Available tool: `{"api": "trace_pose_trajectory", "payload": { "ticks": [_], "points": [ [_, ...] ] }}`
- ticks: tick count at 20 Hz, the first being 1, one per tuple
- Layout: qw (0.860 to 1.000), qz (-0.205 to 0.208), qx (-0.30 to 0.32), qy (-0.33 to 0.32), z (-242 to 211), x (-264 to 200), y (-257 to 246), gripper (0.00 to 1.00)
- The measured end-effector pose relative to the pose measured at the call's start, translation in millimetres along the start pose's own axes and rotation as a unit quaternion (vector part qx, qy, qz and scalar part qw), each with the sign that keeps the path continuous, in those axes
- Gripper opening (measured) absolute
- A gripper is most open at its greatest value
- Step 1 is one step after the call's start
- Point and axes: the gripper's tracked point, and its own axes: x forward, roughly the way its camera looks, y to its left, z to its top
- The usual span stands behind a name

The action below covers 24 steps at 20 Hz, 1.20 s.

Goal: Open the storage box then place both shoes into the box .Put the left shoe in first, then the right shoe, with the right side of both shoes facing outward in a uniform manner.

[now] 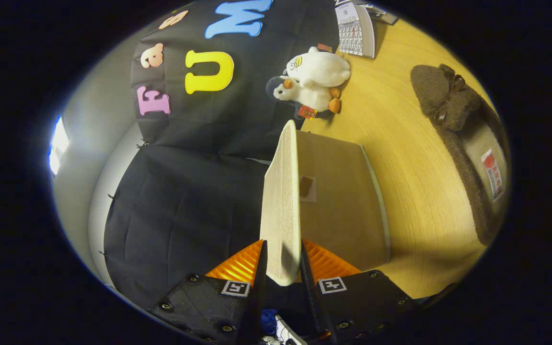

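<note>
- Pale wooden tabletop [415, 158] lies under everything, with the black cloth wall standing behind it.
- My gripper [281, 261] has its fingers drawn in narrow, and both press on the edge of the storage box lid [281, 201], one on each face of the flap.
- That lid is a light woven panel that I see edge-on, running straight ahead from between the fingers. It is lifted away from the box body rather than lying flat on it.
- The storage box [343, 201] itself is a tan fabric cube sitting just beside the lid, on the table side.
- One brown fuzzy slipper [463, 143] lies on the wood well apart from the box, off to the far side of it. It has a bow on the toe, and a label shows on the insole.
- I cannot tell whether it is the left or the right shoe, and I cannot pick out its mate.
- Two plush toys [312, 81] sit beyond the box against the wall, and a desk calendar [355, 28] stands further back.
- By my reading I am on the opening step: the lid is gripped and partly raised. Both shoes remain to be placed, left first and then right, with their right sides facing out.
</note>
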Motion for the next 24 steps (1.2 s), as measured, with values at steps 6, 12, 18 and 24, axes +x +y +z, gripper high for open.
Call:
{"api": "trace_pose_trajectory", "payload": {
  "ticks": [6, 12, 18, 24],
  "points": [
    [0.999, -0.030, 0.024, -0.036, 21, 4, -11, 0.00],
    [0.999, -0.039, -0.005, -0.030, 24, 5, 8, 0.00],
    [0.998, -0.026, -0.050, -0.032, 29, 8, 61, 0.00],
    [0.994, -0.027, -0.099, -0.034, 21, 26, 112, 0.00]
  ]
}}
